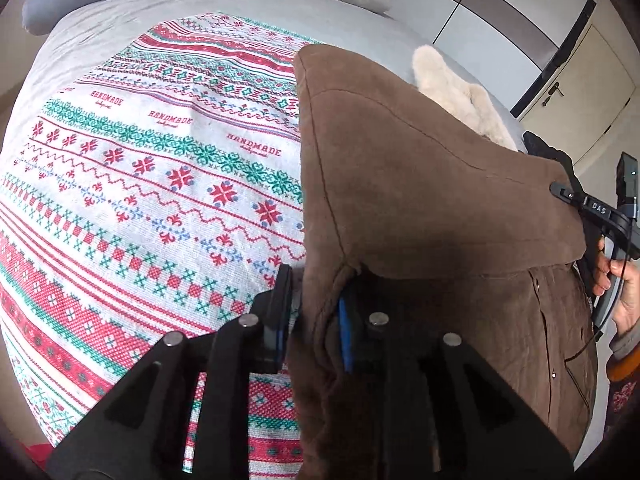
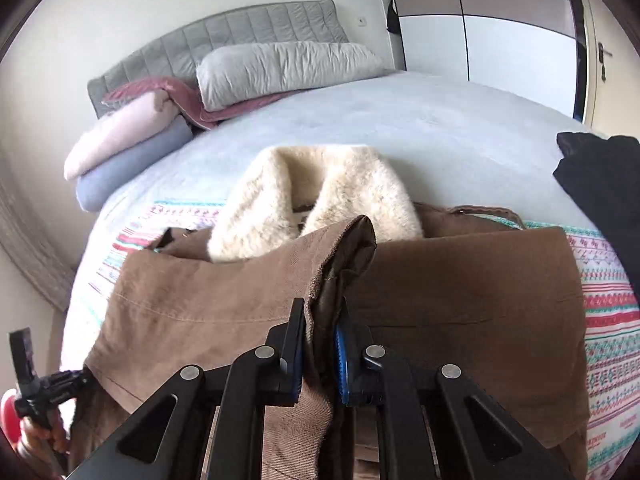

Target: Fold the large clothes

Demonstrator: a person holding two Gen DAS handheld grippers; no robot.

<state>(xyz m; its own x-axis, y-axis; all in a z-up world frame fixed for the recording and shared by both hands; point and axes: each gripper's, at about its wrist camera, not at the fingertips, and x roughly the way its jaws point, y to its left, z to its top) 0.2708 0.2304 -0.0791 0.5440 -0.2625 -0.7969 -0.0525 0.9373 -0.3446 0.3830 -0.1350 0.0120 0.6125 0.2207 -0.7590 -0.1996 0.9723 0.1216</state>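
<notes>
Mid-fold: both grippers, left gripper (image 1: pixel 314 320) and right gripper (image 2: pixel 320 344), pinch the brown coat (image 2: pixel 440 280) at lower centre; next, carry the fabric across together.

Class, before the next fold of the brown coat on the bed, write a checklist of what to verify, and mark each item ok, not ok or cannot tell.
1. Right gripper shut on the coat: ok, a bunched fold sits between its fingers.
2. Left gripper gripping the coat edge: cannot tell; cloth lies between the fingers, but the pads may not be pressing.
3. Fur collar lying flat at the top: ok.
4. Patterned blanket beside the coat: ok, nothing on it.
5. Black garment away from the coat: ok.
6. Coat's lower hem straight: cannot tell, hidden.
</notes>
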